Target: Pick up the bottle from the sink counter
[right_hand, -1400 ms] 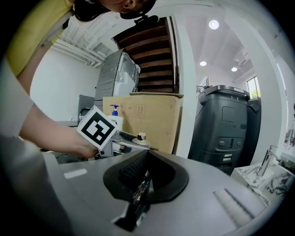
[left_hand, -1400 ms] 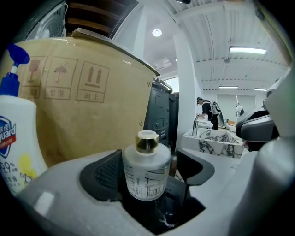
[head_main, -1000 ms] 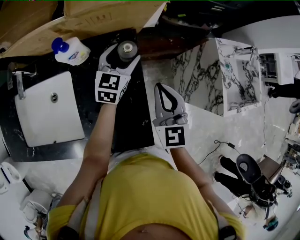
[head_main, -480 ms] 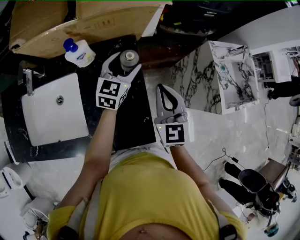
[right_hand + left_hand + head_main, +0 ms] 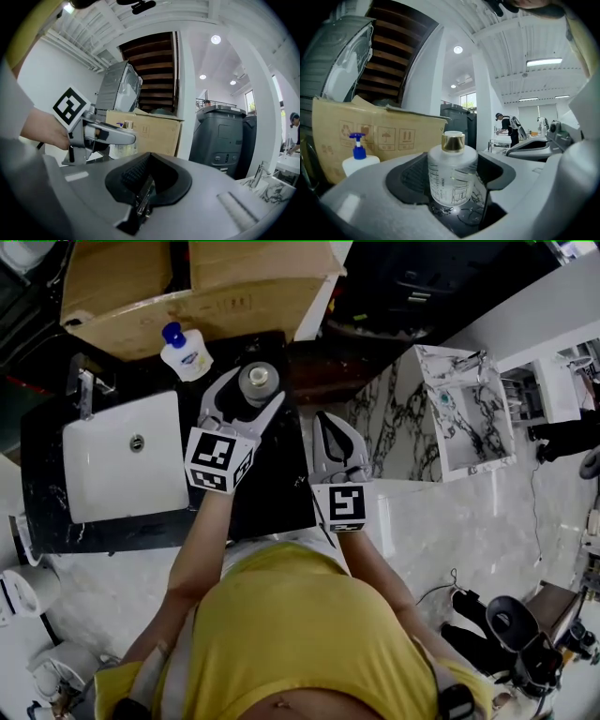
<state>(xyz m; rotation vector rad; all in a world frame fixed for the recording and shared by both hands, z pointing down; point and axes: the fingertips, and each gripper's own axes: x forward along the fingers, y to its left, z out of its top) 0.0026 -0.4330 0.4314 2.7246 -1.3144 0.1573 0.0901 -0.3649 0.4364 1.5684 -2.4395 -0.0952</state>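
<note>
A frosted glass bottle (image 5: 260, 381) with a gold cap stands near the back right of the black sink counter (image 5: 272, 488). My left gripper (image 5: 251, 387) has its jaws round the bottle (image 5: 452, 176), one dark pad against each side of the body. Its base sits at the counter surface, which mirrors it. The right gripper (image 5: 323, 420) hangs over the counter's right edge, shut and empty. In the right gripper view the closed gripper (image 5: 145, 185) faces the left gripper (image 5: 108, 136) and the bottle (image 5: 123, 150).
A white soap pump bottle (image 5: 186, 354) with a blue top stands behind the white sink (image 5: 122, 474). The faucet (image 5: 82, 385) is at the sink's far left. A cardboard box (image 5: 206, 296) lines the back. A marble cabinet (image 5: 441, 409) stands to the right.
The head view has shifted, so the counter sits lower and further right in the frame. The left gripper has stayed round the bottle. The right gripper has stayed shut beside it.
</note>
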